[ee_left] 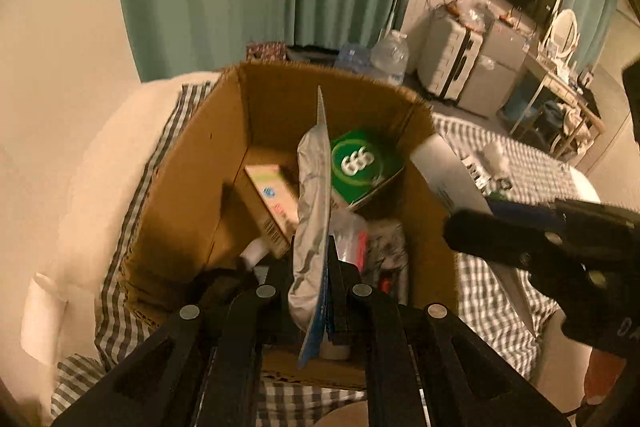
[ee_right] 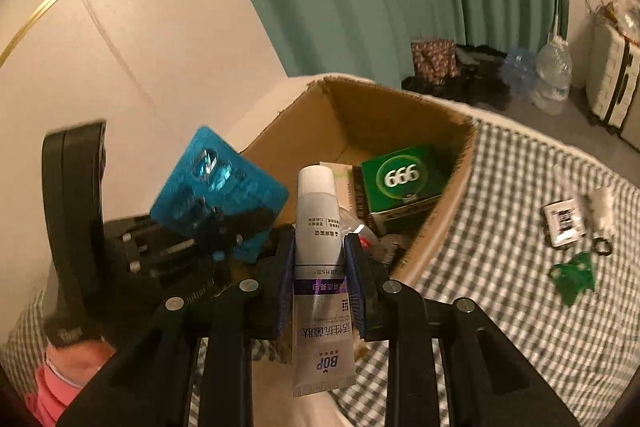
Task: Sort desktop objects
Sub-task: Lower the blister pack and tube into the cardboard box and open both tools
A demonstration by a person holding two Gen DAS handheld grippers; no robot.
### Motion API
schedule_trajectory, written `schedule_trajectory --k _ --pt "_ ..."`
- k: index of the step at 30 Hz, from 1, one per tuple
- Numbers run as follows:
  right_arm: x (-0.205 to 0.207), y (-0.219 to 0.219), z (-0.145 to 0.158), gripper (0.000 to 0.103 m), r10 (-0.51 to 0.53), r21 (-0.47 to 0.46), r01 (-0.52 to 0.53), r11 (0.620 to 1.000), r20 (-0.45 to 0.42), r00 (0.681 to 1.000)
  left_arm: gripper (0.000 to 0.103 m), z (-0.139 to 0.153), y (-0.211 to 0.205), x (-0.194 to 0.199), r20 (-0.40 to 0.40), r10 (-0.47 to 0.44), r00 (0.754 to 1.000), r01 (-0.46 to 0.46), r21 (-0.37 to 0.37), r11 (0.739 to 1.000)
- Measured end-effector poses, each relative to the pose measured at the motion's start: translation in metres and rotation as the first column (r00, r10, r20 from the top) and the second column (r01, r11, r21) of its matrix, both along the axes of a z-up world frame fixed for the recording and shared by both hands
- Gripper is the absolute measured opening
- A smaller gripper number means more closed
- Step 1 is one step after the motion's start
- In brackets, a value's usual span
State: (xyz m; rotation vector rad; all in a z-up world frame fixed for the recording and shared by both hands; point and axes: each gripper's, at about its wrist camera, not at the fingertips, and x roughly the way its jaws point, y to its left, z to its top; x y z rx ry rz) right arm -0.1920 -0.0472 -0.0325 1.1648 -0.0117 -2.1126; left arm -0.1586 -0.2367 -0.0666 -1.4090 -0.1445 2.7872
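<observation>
An open cardboard box (ee_left: 192, 187) (ee_right: 440, 223) sits on a checked cloth. Inside lie a green "999" box (ee_left: 366, 163) (ee_right: 404, 183), a pale carton (ee_left: 272, 207) and several small packets. My left gripper (ee_left: 312, 267) is shut on a blue-and-silver blister pack (ee_left: 314, 211) held edge-on over the box; the pack also shows in the right wrist view (ee_right: 216, 187). My right gripper (ee_right: 320, 255) is shut on a white BOP tube (ee_right: 320, 259), cap pointing at the box; the tube shows in the left wrist view (ee_left: 452, 179) at the box's right rim.
On the checked cloth (ee_right: 500, 267) to the right lie a small barcode box (ee_right: 564, 221), a green scrap (ee_right: 574, 277) and a white item (ee_right: 600, 211). Water bottles (ee_left: 390, 57), a suitcase (ee_left: 452, 63) and a desk (ee_left: 560, 95) stand beyond. Green curtain behind.
</observation>
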Motion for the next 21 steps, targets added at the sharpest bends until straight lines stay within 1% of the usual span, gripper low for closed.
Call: schedule_trajectory --k 2,4,5,6,7,8,9,10,12,14,15,18,21 --pt "-0.005 -0.008 -0.006 0.024 -0.009 0.0 0.009 1.0 0.019 1.0 0.008 -0.007 -0.002 -0.001 0.019 0.002 1.0 -0.002 0.001 1.0" --pt "-0.008 -0.013 -0.009 0.025 -0.016 -0.007 0.016 1.0 0.02 1.0 0.012 -0.009 -0.002 0.0 0.029 0.012 1.0 -0.012 -0.012 1.0" --pt "-0.006 -0.017 -0.007 0.026 -0.024 -0.02 0.024 1.0 0.013 1.0 0.024 -0.009 -0.003 0.0 0.031 0.015 0.999 -0.015 -0.014 1.0" --pt "-0.007 -0.017 -0.006 0.032 -0.03 -0.043 0.03 0.999 0.007 1.0 0.053 -0.009 -0.004 0.001 0.033 0.024 0.999 -0.024 -0.02 1.0" --pt "-0.008 -0.016 -0.004 0.053 -0.039 -0.076 0.04 0.996 0.002 0.999 0.07 -0.009 -0.005 0.003 0.034 0.041 0.999 -0.04 -0.036 0.999" --pt "-0.006 -0.012 0.0 0.069 -0.062 -0.11 0.061 0.992 -0.006 0.998 0.093 -0.006 -0.005 0.005 0.023 0.068 0.997 -0.067 -0.066 0.996" --pt "-0.004 -0.007 0.005 0.072 -0.089 -0.138 0.085 0.987 -0.02 0.996 0.096 -0.004 -0.006 0.007 0.012 0.079 0.997 -0.078 -0.079 0.994" --pt "-0.004 -0.004 0.007 0.073 -0.101 -0.155 0.096 0.983 -0.03 0.994 0.096 -0.001 -0.005 0.011 0.001 0.083 0.997 -0.083 -0.084 0.993" --pt "-0.002 0.002 0.013 0.073 -0.11 -0.158 0.102 0.982 -0.043 0.993 0.096 0.005 -0.004 0.014 -0.003 0.088 0.996 -0.088 -0.062 0.994" --pt "0.001 0.014 0.019 0.073 -0.138 -0.148 0.127 0.981 -0.068 0.988 0.096 0.013 -0.002 0.018 -0.022 0.093 0.995 -0.094 -0.03 0.995" --pt "0.003 0.021 0.021 0.073 -0.153 -0.147 0.141 0.979 -0.076 0.985 0.096 0.017 0.0 0.019 -0.031 0.096 0.995 -0.096 -0.025 0.995" --pt "0.006 0.041 0.027 0.073 -0.195 -0.142 0.183 0.973 -0.081 0.977 0.096 0.026 0.016 0.022 -0.05 0.084 0.995 -0.085 -0.035 0.996" --pt "0.012 0.069 0.036 0.073 -0.253 -0.134 0.238 0.962 -0.105 0.962 0.096 0.035 0.043 0.028 -0.079 0.043 0.996 -0.046 -0.044 0.998"
